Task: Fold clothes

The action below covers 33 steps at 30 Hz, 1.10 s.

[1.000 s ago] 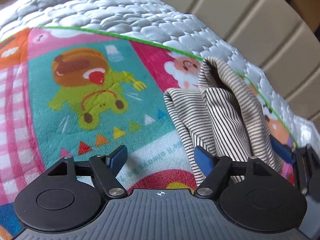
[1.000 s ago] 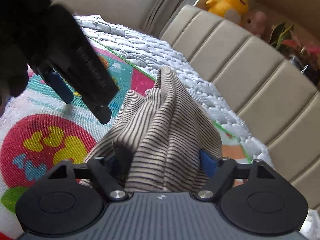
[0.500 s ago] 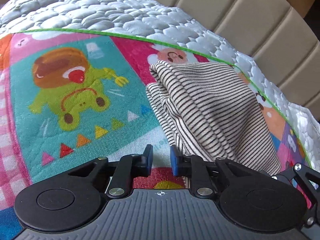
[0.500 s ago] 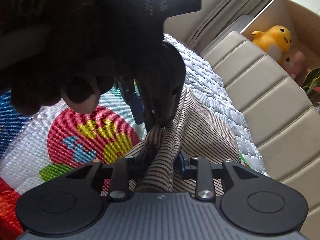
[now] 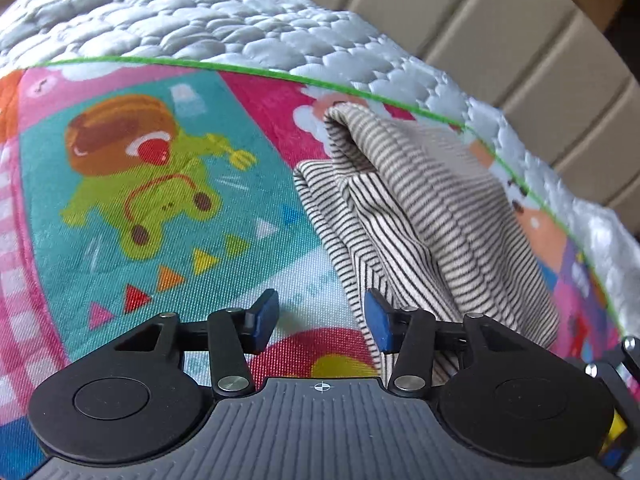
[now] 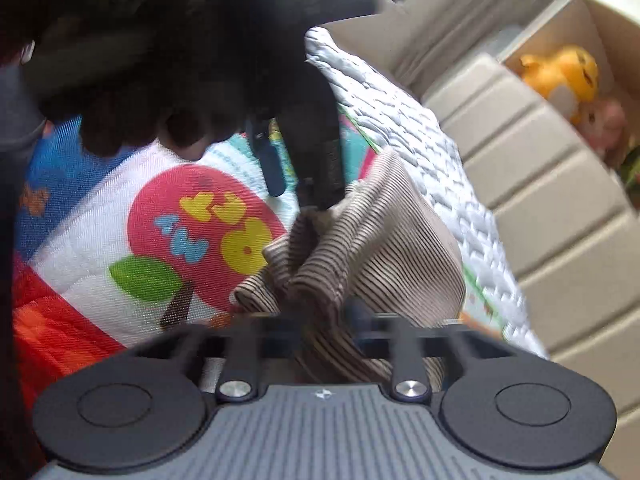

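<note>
Left wrist view: the left gripper (image 5: 322,320) sits at the lower centre of the frame, its blue pads (image 5: 266,314) apart with only the play mat (image 5: 160,216) showing between them; its jaws have just been opening. The striped garment (image 5: 420,216), beige with thin dark stripes, lies bunched at centre right of the frame on the cartoon-printed mat, its lower edge passing just behind the right-hand pad; whether it touches that pad cannot be told. The mat's green border runs across the upper frame, beyond it a white quilted bed cover (image 5: 200,12) and a beige padded headboard (image 5: 500,32).

Right wrist view: the right gripper (image 6: 324,332), at lower centre and blurred, is clamped on a gathered fold of the striped garment (image 6: 376,248); its jaws have just been closing. The cloth rises from the gripper toward the centre of the frame. The person's dark gloved hand (image 6: 132,80) fills the upper left, holding the left gripper (image 6: 300,168) above the garment's upper edge. A yellow plush toy (image 6: 560,72) sits in a box at upper right.
</note>
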Available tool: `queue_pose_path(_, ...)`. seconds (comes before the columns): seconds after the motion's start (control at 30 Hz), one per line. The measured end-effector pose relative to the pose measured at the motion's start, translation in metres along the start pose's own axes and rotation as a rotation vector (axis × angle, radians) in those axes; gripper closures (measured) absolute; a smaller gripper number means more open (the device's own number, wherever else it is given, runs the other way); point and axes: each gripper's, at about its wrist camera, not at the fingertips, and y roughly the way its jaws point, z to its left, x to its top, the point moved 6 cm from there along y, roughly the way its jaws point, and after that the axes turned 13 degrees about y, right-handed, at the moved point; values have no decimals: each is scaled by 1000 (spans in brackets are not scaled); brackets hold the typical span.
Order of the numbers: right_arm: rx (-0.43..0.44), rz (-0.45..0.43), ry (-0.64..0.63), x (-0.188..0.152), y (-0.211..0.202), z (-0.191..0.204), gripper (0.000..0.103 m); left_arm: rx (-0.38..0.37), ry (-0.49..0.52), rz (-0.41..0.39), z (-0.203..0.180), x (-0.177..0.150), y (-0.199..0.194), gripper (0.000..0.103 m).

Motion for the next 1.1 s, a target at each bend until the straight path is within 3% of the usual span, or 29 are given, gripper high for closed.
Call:
queue_pose_path(0.13, 82, -70, 212, 46, -21, -22, 95, -69, -22, 3, -2, -1, 2, 83)
queue_pose_path(0.2, 127, -53, 239, 52, -14, -21, 95, -77, -25, 10, 0, -1, 2, 86)
queue_pose_path(0.3, 161, 9, 184, 41, 8, -3, 95, -48, -98, -13, 21, 5, -12, 83)
queue_pose_path(0.37, 160, 42, 111, 28, 22, 15, 94, -36, -168, -58, 39, 11, -27, 74)
queue_pose_path(0.47, 134, 39, 48, 15, 29, 34, 93, -94, -218, -126, 43, 22, -44, 66)
queue_pose_path(0.57, 120, 38, 27, 20, 37, 34, 92, -143, -151, -142, 23, 29, -45, 59)
queue_pose_path(0.7, 119, 31, 17, 24, 40, 29, 92, -98, -34, -81, 0, 22, -24, 58)
queue_pose_path(0.8, 131, 15, 33, 24, 33, 24, 91, -83, -48, -68, 7, 17, -20, 50)
queue_pose_path(0.87, 153, 4, 62, 26, 23, 16, 81, -79, -43, -71, 8, 16, -21, 50)
queue_pose_path(0.93, 163, -20, 97, 29, 10, 5, 47, -70, -29, -71, 8, 15, -21, 49)
queue_pose_path(1.03, 155, -63, 194, 33, -8, -19, 19, -59, -13, -71, 7, 15, -20, 48)
queue_pose_path(1.1, 152, -78, 324, 33, -12, -41, 4, -67, -28, -69, 10, 14, -19, 47)
